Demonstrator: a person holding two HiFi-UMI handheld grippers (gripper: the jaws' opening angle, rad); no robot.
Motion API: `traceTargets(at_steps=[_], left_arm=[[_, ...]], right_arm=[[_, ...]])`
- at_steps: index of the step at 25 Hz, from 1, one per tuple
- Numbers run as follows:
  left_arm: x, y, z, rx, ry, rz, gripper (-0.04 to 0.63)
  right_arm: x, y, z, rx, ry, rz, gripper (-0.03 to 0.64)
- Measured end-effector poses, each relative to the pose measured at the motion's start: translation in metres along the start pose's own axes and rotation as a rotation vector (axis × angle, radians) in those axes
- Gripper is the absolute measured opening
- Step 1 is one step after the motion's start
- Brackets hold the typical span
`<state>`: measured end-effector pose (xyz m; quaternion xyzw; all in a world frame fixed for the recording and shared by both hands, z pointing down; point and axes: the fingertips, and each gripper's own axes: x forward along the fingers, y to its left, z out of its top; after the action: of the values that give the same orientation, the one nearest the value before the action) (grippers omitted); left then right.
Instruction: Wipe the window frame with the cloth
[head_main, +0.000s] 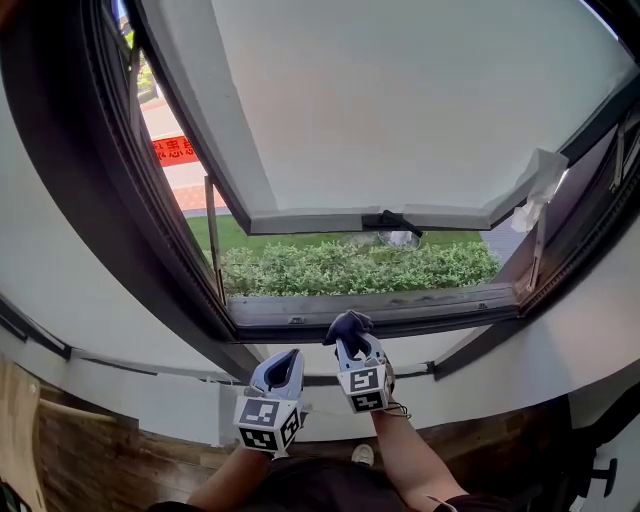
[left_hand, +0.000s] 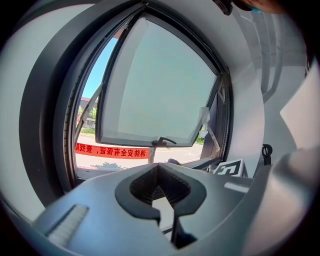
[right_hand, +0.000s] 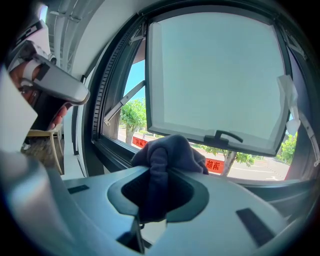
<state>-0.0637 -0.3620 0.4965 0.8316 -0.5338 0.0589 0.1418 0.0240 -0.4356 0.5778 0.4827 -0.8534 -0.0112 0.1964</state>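
Observation:
A dark grey window frame (head_main: 370, 309) surrounds an awning window swung open outward, its pane (head_main: 400, 100) tilted up. My right gripper (head_main: 347, 335) is shut on a dark blue cloth (head_main: 348, 324), bunched between the jaws just below the frame's bottom rail; the same cloth (right_hand: 167, 157) fills the jaws in the right gripper view. My left gripper (head_main: 283, 368) is lower and to the left, shut with nothing in it, pointing at the window (left_hand: 155, 95). A black handle (head_main: 390, 220) sits on the sash's lower edge.
A white rag (head_main: 537, 185) hangs at the sash's right corner near a metal stay (head_main: 538, 255). Another stay (head_main: 213, 240) stands at the left. A green hedge (head_main: 360, 268) lies outside. White wall (head_main: 60, 280) flanks the frame; wood floor (head_main: 110, 460) lies below.

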Motion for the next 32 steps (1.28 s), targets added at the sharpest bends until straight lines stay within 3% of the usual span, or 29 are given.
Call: traceTargets(at_steps=[13, 17, 32], left_arm=[[0.026, -0.045, 0.000, 0.006, -0.007, -0.010, 0.008], [0.031, -0.054, 0.000, 0.014, -0.010, -0.009, 0.008], [0.059, -0.098, 0.002, 0.044, -0.019, -0.039, 0.008]], right_arm=[[-0.021, -0.047, -0.018, -0.013, -0.005, 0.014, 0.081], [-0.028, -0.056, -0.022, 0.048, -0.008, 0.018, 0.081], [-0.052, -0.118, -0.046, 0.094, 0.006, -0.024, 0.081]])
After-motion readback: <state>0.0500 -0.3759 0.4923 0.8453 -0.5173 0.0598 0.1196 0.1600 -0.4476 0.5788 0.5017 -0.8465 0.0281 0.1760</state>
